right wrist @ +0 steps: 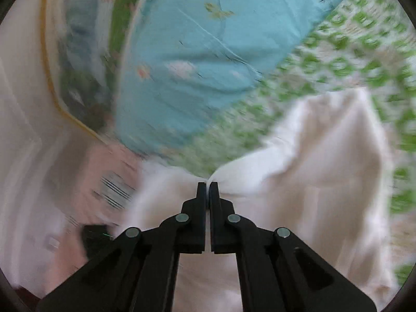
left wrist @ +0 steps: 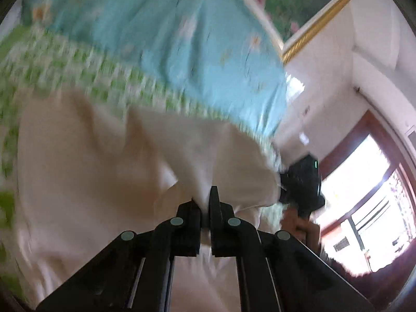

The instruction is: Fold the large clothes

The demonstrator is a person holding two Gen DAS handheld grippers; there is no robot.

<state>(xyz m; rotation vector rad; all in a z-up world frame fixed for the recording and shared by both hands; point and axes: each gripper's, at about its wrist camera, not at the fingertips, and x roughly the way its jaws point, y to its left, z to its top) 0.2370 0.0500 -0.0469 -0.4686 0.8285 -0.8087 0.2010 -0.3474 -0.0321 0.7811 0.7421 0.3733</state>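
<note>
Basically the white garment (left wrist: 109, 161) is lifted over the green-patterned bed sheet (left wrist: 85, 70), bunched, hanging between both tools. Left gripper (left wrist: 205, 202) pinches a fold of it; right gripper (right wrist: 207, 189) is pressed together on another edge. Blue quilt (right wrist: 192, 59) sits behind. Risk: both grips are thin tip pinches, so a fast swing could slip the cloth out or leave uneven corners.
</note>
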